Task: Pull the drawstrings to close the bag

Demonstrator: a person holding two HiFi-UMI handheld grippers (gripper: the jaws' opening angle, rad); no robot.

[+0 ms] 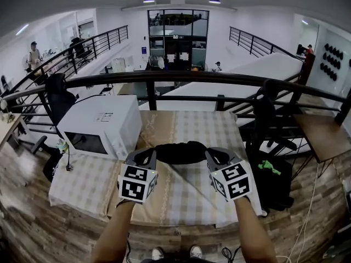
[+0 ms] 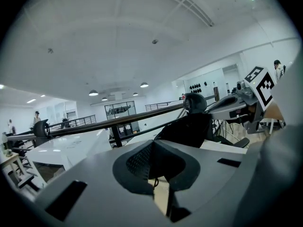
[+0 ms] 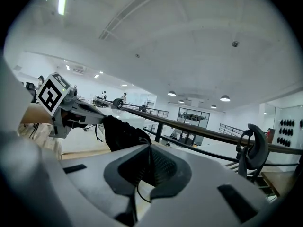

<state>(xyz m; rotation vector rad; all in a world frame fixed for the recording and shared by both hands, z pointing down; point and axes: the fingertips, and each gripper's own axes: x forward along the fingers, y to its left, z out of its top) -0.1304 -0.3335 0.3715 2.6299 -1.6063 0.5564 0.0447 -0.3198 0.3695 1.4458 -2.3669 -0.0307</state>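
A black drawstring bag (image 1: 181,152) hangs stretched between my two grippers above the checkered tablecloth (image 1: 181,193). My left gripper (image 1: 147,156) is at the bag's left end and my right gripper (image 1: 215,156) at its right end. In the left gripper view the jaws (image 2: 152,162) are shut, with a thin dark drawstring (image 2: 154,181) trailing below them; the bag (image 2: 187,129) and the other gripper (image 2: 236,103) lie beyond. In the right gripper view the jaws (image 3: 150,167) are likewise shut on a drawstring (image 3: 138,193), with the bag (image 3: 120,134) ahead to the left.
A white microwave (image 1: 101,126) stands on the table's left side. A dark railing (image 1: 164,78) runs behind the table. A black chair (image 1: 269,114) and a black bag with a green item (image 1: 269,166) stand to the right. Wooden floor surrounds the table.
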